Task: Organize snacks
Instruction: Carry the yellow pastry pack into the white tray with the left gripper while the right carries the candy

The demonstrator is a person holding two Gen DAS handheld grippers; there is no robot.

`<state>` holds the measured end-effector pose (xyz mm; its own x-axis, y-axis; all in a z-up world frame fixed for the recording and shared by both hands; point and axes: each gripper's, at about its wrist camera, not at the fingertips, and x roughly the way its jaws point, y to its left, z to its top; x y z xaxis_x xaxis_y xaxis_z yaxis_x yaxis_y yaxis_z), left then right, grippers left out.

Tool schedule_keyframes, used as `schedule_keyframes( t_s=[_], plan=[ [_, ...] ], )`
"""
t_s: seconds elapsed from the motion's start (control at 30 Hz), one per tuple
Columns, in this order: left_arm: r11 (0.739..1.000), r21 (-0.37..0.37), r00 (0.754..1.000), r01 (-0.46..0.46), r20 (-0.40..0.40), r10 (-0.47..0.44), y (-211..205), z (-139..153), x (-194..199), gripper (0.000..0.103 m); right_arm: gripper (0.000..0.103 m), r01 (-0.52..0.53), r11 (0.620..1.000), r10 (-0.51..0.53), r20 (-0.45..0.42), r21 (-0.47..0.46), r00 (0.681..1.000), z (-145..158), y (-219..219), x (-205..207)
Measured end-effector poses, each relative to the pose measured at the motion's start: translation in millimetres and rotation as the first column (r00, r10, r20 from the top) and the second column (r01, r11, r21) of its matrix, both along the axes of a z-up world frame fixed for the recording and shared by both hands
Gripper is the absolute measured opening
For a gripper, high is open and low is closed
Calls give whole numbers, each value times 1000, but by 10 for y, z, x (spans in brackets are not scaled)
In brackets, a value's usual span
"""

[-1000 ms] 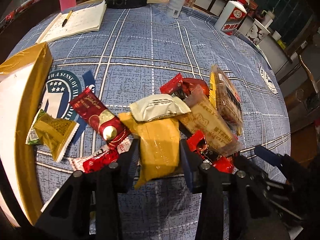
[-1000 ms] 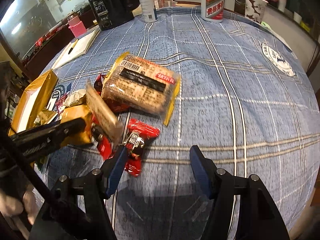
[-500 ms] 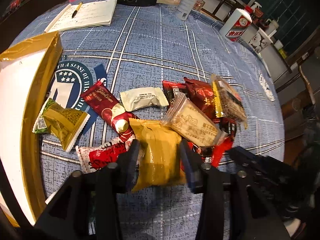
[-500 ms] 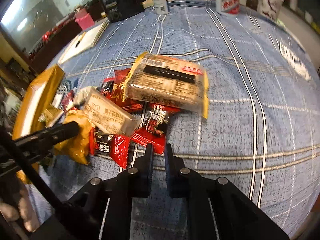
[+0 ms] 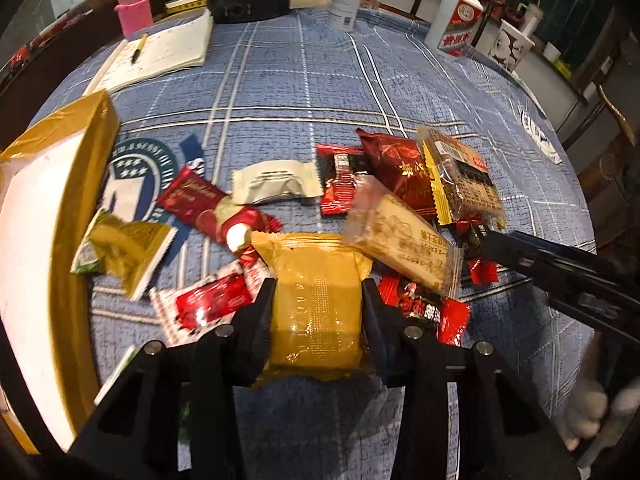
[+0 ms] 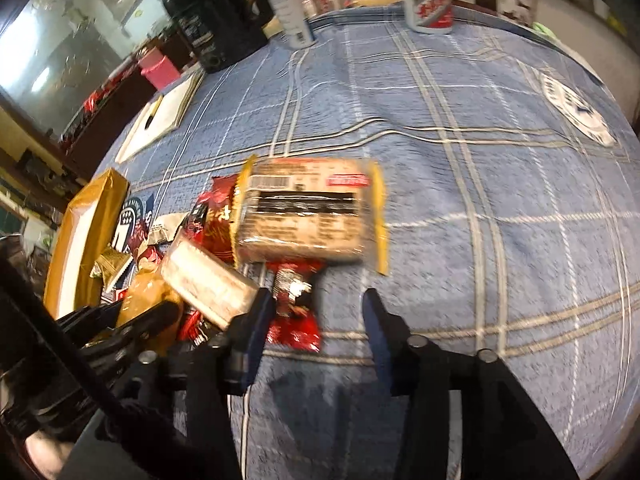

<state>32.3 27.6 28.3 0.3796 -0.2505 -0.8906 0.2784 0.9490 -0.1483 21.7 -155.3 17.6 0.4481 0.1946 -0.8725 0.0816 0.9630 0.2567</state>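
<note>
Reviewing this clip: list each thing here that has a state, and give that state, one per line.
left gripper: shut on the gold packet.
gold packet: gripped at its sides, sealed.
right gripper: open, holding nothing, over the tablecloth.
gold box: open, white inside showing.
notebook: open, pen lying on it.
brown cracker pack: sealed, resting on other snacks.
white packet: sealed, flat on the tablecloth.

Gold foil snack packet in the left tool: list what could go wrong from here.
1. The left tool grips the gold foil snack packet while the clear-wrapped beige biscuit bar appears to overlap its corner; lifting may drag that bar along.
2. The right tool hangs open beside the pile, so the two tools could collide.
3. The soft packet may get crushed by the squeeze.
</note>
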Motion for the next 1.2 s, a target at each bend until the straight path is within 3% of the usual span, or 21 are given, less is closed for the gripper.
schedule_keyframes(
  t_s=[0.1,0.13,0.17,0.2,0.5,0.7,0.93,1.2],
  plan=[
    [1000,-19,1000,-16,10,16,97,100,-64,43,46,22,998,-22,-3,-53,1000,-65,47,87],
    [999,-32,1000,-24,12,25,142,140,-91,43,40,23,998,-23,0,-53,1000,-68,43,98],
    [999,-42,999,-30,13,31,166,166,-106,43,25,16,998,-17,-9,-56,1000,-74,58,115],
    [997,-62,999,-41,14,42,220,210,-143,43,20,7,999,-8,-22,-40,1000,-86,60,125],
    [970,-190,987,-154,16,159,635,466,-334,43,20,38,998,-36,-48,45,998,21,-86,-314],
    [946,-230,969,-229,34,244,1008,653,-502,43,20,20,990,-20,-3,137,1000,258,35,-461],
    [921,-191,927,-338,101,361,1639,835,-629,43,20,-165,967,154,69,193,986,594,735,-367],
    [884,-143,880,-446,109,462,2391,685,-562,43,20,-397,891,382,107,222,918,789,2049,-99]
  ],
)
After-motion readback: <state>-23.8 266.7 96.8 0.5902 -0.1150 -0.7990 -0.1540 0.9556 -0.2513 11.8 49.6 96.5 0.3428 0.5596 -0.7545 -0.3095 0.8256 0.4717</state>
